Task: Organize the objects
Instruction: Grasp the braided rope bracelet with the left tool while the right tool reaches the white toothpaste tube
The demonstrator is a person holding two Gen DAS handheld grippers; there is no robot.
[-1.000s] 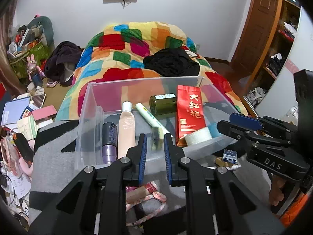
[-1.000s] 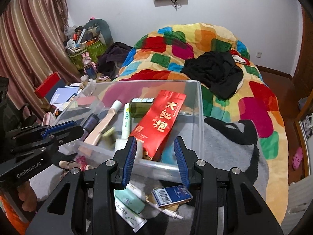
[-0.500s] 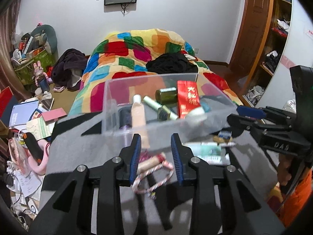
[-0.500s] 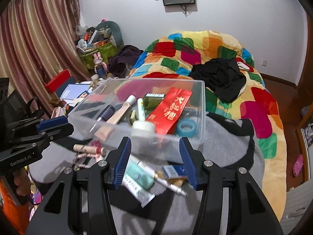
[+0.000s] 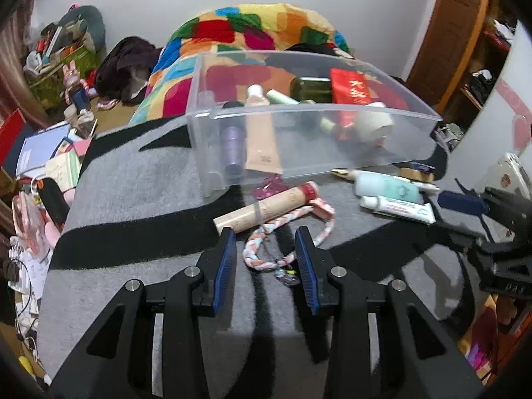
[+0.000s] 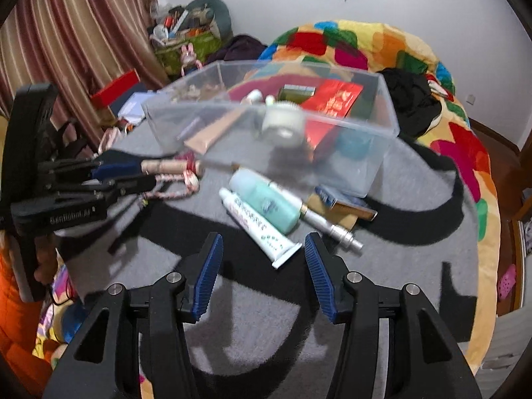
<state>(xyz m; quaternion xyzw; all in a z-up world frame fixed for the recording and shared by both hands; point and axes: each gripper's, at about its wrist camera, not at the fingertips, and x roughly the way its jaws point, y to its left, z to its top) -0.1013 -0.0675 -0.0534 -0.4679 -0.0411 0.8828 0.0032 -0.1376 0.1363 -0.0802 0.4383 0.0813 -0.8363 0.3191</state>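
Over the last second both hand-held grippers have drawn back from the clear plastic storage bin (image 5: 312,113) and opened wider; a second ago the left one's jaws sat nearly together right at the bin's front wall. The pull-back brings the loose items lying in front of the bin into full view, which suggests the last drop into the bin is finished and the next pick is being chosen.

The left hand-held gripper (image 5: 266,259) now has its blue pads spread and holds nothing. It hangs above the grey-and-black blanket (image 5: 133,199), with the pink-and-white braided rope (image 5: 286,229) lying between and just ahead of its fingertips, and the tan cardboard tube with a red end (image 5: 266,209) just beyond. That looks like the likely next target.

The right hand-held gripper (image 6: 262,259) is also spread wide and empty. Just ahead of it lie the white toothpaste tube (image 6: 257,226), touching the mint-green bottle (image 6: 266,201), the silver pen-shaped cylinder (image 6: 329,226) and a small blue-and-tan box (image 6: 342,204) against the bin's near corner.

Inside the bin already rest a red foil packet (image 5: 349,91), a beige tube (image 5: 261,139), a purple cylinder (image 5: 232,146) and a white roll (image 5: 369,124).
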